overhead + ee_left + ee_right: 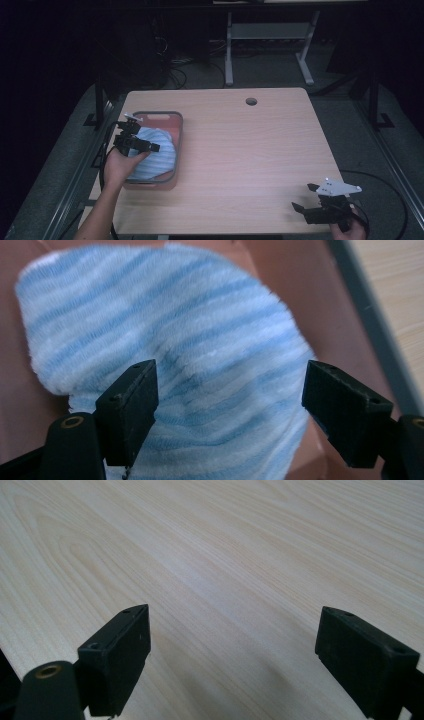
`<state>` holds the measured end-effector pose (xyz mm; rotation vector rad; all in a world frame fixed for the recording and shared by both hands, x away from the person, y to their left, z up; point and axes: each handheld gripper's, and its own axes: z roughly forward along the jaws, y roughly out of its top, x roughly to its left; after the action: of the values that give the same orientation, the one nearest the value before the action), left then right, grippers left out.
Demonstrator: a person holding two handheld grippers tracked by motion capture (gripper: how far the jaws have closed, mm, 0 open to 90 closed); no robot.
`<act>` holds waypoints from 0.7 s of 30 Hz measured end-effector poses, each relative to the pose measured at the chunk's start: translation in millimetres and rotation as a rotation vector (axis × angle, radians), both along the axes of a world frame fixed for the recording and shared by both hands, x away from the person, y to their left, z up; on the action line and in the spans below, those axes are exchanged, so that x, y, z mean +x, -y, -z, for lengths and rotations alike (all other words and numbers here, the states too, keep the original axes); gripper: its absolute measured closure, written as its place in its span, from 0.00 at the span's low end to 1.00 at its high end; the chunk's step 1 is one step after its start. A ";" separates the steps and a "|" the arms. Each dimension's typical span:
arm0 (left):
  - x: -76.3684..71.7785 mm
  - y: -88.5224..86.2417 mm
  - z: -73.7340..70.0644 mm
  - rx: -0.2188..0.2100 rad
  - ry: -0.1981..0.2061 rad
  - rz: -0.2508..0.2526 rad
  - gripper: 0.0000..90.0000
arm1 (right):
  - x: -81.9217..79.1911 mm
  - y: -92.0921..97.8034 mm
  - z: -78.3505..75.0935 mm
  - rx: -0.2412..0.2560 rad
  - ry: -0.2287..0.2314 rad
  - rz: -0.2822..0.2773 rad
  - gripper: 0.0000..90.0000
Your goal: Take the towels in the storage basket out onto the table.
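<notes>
High view. A pale wood-grain table (240,150) with a round cable hole (251,101) near its far edge carries a shallow reddish-brown tray (170,119) with a grey rim and rounded corners, set at the table's left edge. Inside lies a blue-and-white striped cloth (157,152), bunched into a soft mound that covers most of the tray floor. The left gripper (142,146) hangs over the cloth near the tray's left wall, jaws parted. The right gripper (306,197) sits at the table's near right corner, well apart from the tray, jaws spread.

Left gripper view. The cloth (200,355) is a plush, ribbed terry-like fabric with alternating light-blue and white bands; a shallow crease runs between the jaws. The tray (295,285) floor shows smooth and matt beyond the cloth's rounded edge. Both jaws stand wide on either side of the fabric, holding nothing; whether they touch the pile cannot be told. Judged from its look, the cloth is light, limp and not fragile; it should sag when lifted, so a pinch on the raised fold at the crease would likely catch more than a flat stretch.

Right gripper view. Bare table (225,555), smooth laminate with long grain lines. The jaws stand wide apart above it, empty.
</notes>
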<state>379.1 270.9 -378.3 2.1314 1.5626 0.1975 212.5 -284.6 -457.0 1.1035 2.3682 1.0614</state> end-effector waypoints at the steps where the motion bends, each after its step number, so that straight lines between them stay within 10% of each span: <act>1: 1.5 1.6 3.1 0.021 -0.015 -0.001 0.24 | 0.3 -0.2 0.1 -0.001 0.002 -0.002 0.16; 21: 23.6 24.5 42.8 0.210 -0.211 0.030 0.26 | -0.4 -0.7 -0.4 0.003 0.004 -0.009 0.16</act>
<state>402.7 246.4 -421.1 2.4036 1.6911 0.1352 212.1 -284.0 -456.6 1.0919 2.3718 1.0700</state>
